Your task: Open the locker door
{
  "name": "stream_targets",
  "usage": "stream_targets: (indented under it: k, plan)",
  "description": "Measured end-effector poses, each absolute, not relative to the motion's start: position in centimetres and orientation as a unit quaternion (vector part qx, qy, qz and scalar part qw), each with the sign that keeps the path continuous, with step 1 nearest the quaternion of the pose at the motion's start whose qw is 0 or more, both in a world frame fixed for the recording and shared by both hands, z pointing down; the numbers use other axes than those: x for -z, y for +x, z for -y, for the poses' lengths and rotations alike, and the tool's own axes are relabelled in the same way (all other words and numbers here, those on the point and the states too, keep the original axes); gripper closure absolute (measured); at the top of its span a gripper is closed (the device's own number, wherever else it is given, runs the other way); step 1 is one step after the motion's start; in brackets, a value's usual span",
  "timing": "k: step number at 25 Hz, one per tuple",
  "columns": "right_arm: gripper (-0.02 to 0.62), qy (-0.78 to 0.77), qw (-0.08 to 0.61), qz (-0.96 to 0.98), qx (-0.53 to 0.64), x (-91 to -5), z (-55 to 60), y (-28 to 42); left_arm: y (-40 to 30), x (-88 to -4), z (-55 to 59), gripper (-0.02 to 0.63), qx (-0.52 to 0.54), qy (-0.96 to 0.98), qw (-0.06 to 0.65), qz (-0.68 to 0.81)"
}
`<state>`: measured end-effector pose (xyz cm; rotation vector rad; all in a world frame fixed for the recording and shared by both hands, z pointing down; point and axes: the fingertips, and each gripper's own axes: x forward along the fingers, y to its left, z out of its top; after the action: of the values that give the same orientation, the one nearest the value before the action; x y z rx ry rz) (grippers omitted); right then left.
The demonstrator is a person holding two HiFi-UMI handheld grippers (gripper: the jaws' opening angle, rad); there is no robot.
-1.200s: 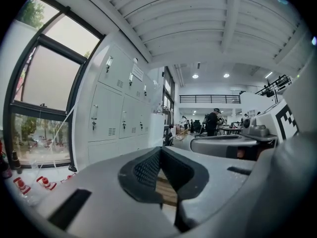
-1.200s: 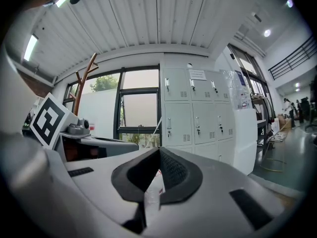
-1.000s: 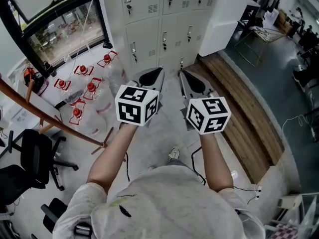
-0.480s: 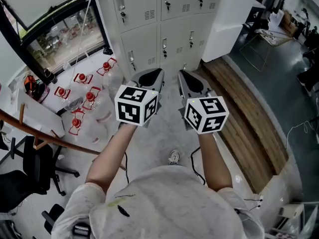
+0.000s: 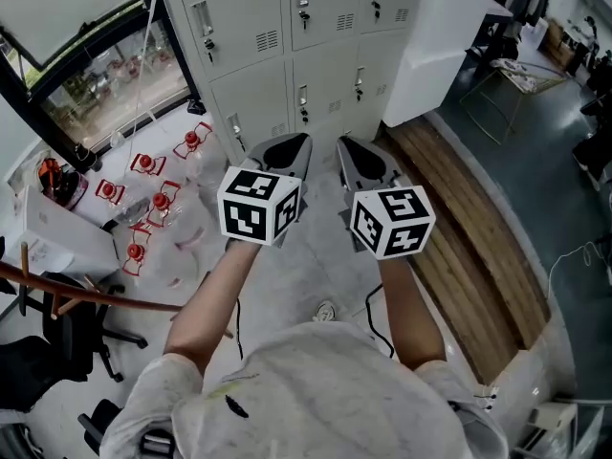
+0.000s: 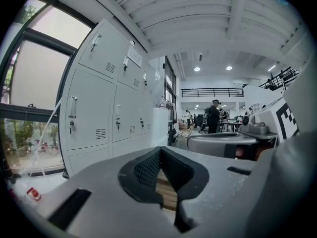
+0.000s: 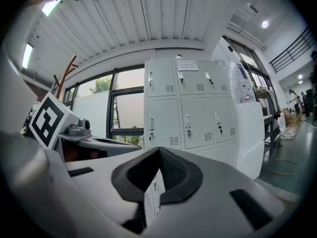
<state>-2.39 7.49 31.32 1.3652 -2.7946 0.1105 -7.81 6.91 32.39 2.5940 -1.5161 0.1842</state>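
Barely begun: locker [image 5: 287,55] well ahead of both tongs, untouched, every door shut. Left tongs [image 5: 285,151] and right tongs [image 5: 361,157] closed, empty. Remaining: reach a handle, grip, pull.

Left forearm [image 5: 218,293] and right forearm [image 5: 405,304] bare, stretched forward side by side toward locker bank [image 5: 320,27]. Left gripper [image 5: 303,142] short of locker bank, jaws together, nothing between. Right gripper [image 5: 341,144] just beside it, same heading, jaws together, empty.
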Motion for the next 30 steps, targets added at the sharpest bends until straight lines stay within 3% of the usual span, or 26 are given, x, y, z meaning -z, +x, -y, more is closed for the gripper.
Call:
stream_targets:
  k: [30]
  plan:
    - [0.597, 0.405, 0.008, 0.913, -0.049, -32.1, 4.5, 4.9, -0.6, -33.3, 4.7, 0.6, -0.072, 0.839, 0.068, 0.535]
